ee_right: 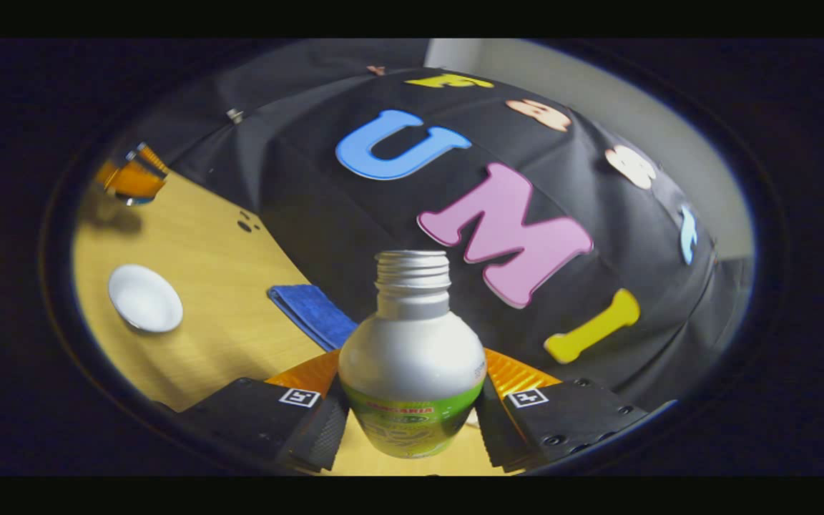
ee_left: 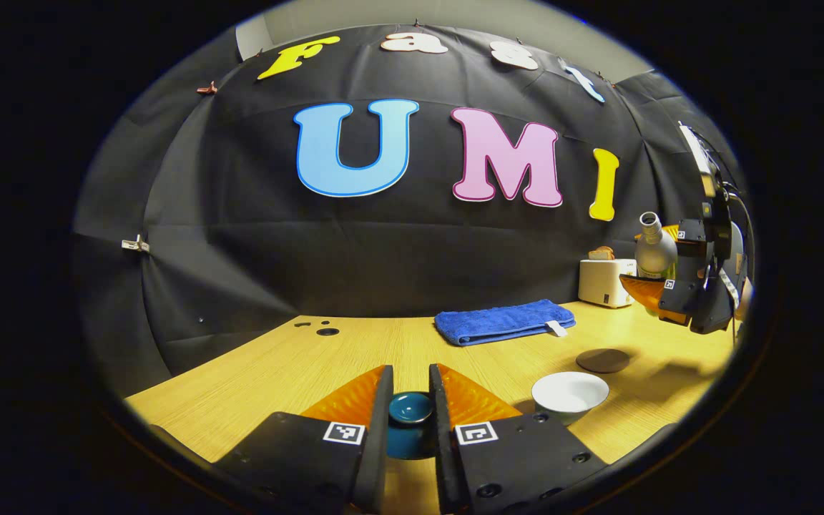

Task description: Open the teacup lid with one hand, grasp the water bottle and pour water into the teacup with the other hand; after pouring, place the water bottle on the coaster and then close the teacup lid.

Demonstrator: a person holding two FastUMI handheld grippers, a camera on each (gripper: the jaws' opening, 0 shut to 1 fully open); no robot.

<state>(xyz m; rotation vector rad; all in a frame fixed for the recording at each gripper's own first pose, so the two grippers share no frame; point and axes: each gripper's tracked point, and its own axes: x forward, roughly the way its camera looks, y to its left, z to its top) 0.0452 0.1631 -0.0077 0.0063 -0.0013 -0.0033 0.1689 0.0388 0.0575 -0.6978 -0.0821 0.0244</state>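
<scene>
Pale wood-grain table (ee_left: 276, 379); folded blue towel (ee_left: 501, 322). Left gripper (ee_left: 410, 400) seemingly clamps the glossy teal lid (ee_left: 410, 409); right gripper (ee_right: 412, 415) grips the metal bottle (ee_right: 412, 357).

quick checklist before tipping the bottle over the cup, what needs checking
1. Lid off the teacup: ok, held between the left hand-held gripper fingers.
2. Teacup open and upright: ok.
3. Water bottle gripped by the right hand-held gripper: ok, a finger on each side.
4. Bottle cap off: ok, bare threads.
5. Bottle mouth above the cup: not ok, off to the side.
6. Coaster free: ok.
</scene>
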